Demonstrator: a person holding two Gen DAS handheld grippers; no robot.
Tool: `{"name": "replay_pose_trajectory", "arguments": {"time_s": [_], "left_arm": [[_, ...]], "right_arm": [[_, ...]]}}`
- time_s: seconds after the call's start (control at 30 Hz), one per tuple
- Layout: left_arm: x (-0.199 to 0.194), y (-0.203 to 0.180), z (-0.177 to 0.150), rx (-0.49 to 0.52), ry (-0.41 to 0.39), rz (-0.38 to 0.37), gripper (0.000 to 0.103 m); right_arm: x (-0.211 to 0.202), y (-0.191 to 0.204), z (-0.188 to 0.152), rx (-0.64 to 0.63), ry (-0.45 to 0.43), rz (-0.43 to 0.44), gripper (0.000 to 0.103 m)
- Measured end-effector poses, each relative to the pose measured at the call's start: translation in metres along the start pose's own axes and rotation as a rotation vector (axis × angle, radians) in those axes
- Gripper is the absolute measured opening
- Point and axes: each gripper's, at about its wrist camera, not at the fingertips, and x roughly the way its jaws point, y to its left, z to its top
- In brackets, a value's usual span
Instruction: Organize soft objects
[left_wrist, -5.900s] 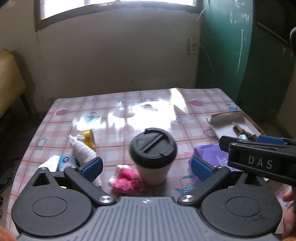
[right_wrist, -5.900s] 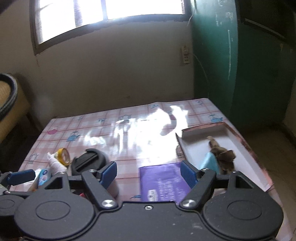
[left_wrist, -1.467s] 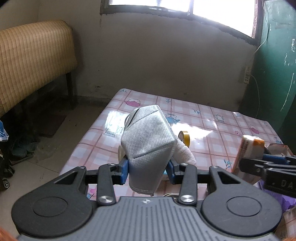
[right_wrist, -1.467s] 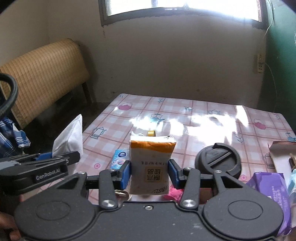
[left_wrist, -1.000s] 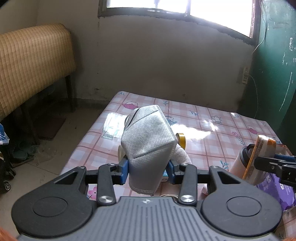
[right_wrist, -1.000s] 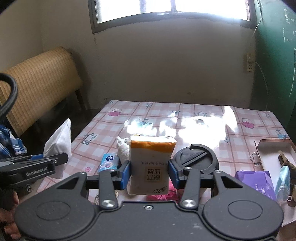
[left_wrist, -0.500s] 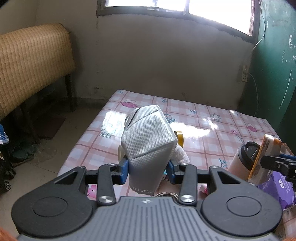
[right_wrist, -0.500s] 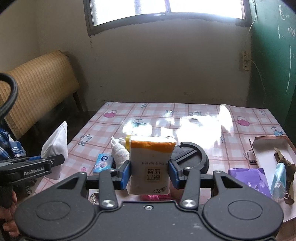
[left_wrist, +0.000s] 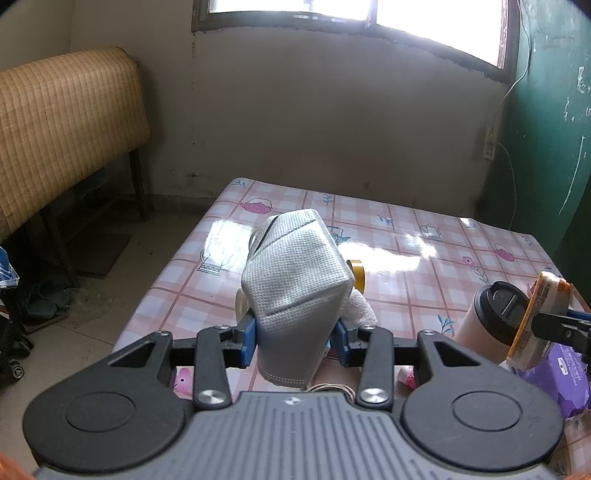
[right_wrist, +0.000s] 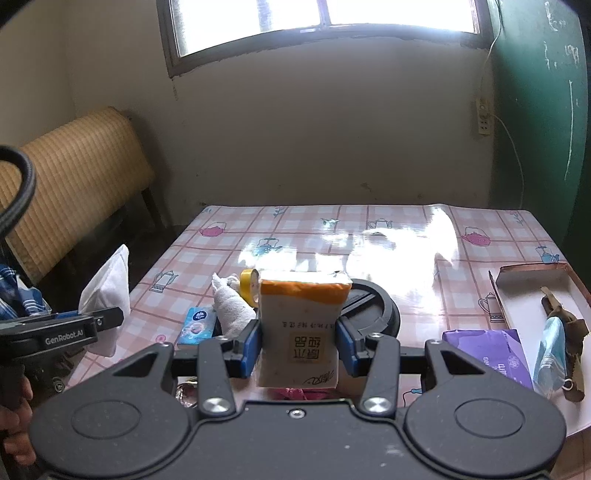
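A: Left edge first. What does the left gripper (left_wrist: 297, 341) have?

B: A folded grey mask (left_wrist: 295, 291). The blue fingers (left_wrist: 248, 338) press both its sides, closed partway onto it, and the mask stands upright above the near-left part of the bench (left_wrist: 406, 236). The right wrist view shows the same mask (right_wrist: 107, 291) as a white wedge over the bench's left edge, with a hand (right_wrist: 14, 424) on the handle below it.

A: On the bench next?

B: A small blue packet (right_wrist: 195, 325) near the left edge, then a white cloth roll (right_wrist: 232, 306) with a yellow tape roll (right_wrist: 249, 286) just behind it.

A: Centre?

B: The right gripper (right_wrist: 299, 347) grips an orange-and-white tissue pack (right_wrist: 301, 328), fingers (right_wrist: 253, 345) tight on both sides, pack upright and off the bench. Something pink (right_wrist: 295, 393) shows below it. Behind stands a cup with a black lid (right_wrist: 373, 310).

A: Right side?

B: A purple pack (right_wrist: 487, 350) lies flat right of the cup. Beyond it an open box (right_wrist: 532, 291) by the right edge holds a light blue mask (right_wrist: 552, 354) and a brown item (right_wrist: 565, 317); cannot tell what that is.
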Motion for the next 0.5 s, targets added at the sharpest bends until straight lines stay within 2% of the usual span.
{"name": "replay_pose_trajectory", "arguments": {"time_s": [0.5], "left_arm": [[-0.005, -0.015, 0.001, 0.023, -0.004, -0.028, 0.042]], "right_arm": [[-0.006, -0.006, -0.001, 0.013, -0.006, -0.002, 0.053]]}}
